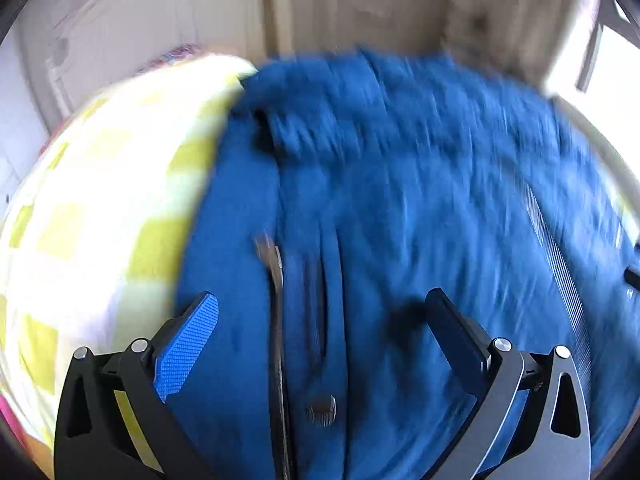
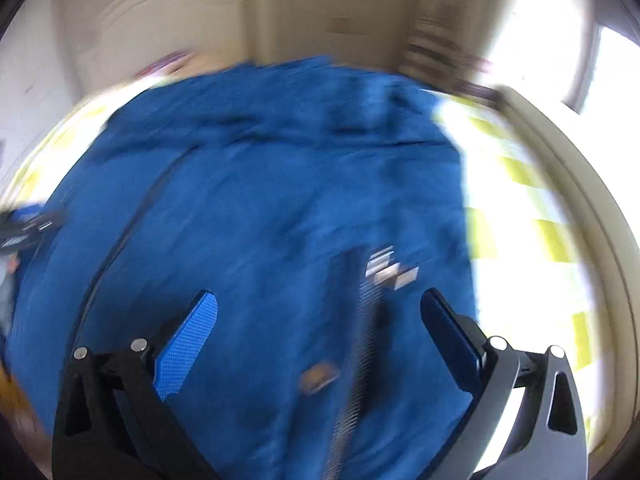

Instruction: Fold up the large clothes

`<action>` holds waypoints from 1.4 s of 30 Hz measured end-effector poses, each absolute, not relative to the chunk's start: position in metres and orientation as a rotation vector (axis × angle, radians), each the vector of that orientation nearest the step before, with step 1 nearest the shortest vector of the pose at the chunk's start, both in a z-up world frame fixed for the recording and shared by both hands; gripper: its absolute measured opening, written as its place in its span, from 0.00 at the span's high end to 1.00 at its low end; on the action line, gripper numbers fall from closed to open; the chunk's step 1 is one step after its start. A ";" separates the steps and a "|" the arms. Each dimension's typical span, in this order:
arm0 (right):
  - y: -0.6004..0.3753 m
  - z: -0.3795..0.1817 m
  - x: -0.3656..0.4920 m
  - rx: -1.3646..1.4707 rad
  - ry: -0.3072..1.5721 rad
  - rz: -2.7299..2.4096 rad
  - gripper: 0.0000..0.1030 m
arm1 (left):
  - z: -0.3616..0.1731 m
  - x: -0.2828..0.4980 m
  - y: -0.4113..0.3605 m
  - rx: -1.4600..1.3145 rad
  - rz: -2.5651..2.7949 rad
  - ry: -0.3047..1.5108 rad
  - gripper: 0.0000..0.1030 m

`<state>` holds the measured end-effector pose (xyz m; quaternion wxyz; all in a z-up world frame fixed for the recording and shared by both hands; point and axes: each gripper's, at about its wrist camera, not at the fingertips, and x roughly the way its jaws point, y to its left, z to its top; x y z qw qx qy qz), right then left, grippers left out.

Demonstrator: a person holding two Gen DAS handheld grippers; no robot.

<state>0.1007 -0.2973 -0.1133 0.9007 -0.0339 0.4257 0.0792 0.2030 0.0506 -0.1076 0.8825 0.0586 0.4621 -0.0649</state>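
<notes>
- A large blue jacket point(image 1: 420, 200) lies spread over a bed, filling most of both wrist views; both pictures are smeared by motion blur, so fine detail is hard to read.
- In the left wrist view a dark zipper line point(image 1: 278, 340) runs down the front of the jacket between the fingers, with a round metal snap button point(image 1: 322, 410) just beside it.
- A pale ribbed strip point(image 1: 560, 264) shows on the jacket's right part in that view.
- In the right wrist view the jacket point(image 2: 260, 208) carries a small whitish patch point(image 2: 390, 268) and a brownish mark point(image 2: 318, 376), too blurred to identify.
- The left gripper point(image 1: 322, 320) hovers above the jacket with its blue-padded fingers point(image 1: 188, 344) spread wide apart, nothing between them.
- The right gripper point(image 2: 320, 320) likewise hangs over the cloth, its fingers point(image 2: 186, 344) wide apart and empty.
- Under the jacket lies a white and yellow-green checked bedspread point(image 1: 100, 216), seen to the left in the left wrist view and to the right point(image 2: 520, 216) in the other.
- Beyond the bed stand a cream wall with a panelled door point(image 1: 160, 28) and a bright window point(image 2: 608, 68).
</notes>
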 end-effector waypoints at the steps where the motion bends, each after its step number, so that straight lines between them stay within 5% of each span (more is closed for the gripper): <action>1: -0.286 -0.122 0.095 -0.116 0.905 0.198 0.02 | -0.108 0.201 0.051 0.122 -0.145 0.953 0.04; 10: -0.252 -0.102 0.044 -0.113 0.786 0.256 0.03 | -0.072 0.148 0.033 0.034 -0.234 0.811 0.04; 15: -0.225 -0.129 0.040 -0.171 0.809 0.306 0.02 | -0.111 0.125 -0.027 0.304 -0.265 0.850 0.04; 26: -0.266 -0.129 0.010 -0.142 0.727 0.260 0.02 | -0.119 0.100 0.048 0.118 -0.283 0.830 0.04; 42: -0.316 -0.127 0.002 -0.019 0.756 0.066 0.03 | -0.119 0.095 0.044 0.151 -0.266 0.813 0.04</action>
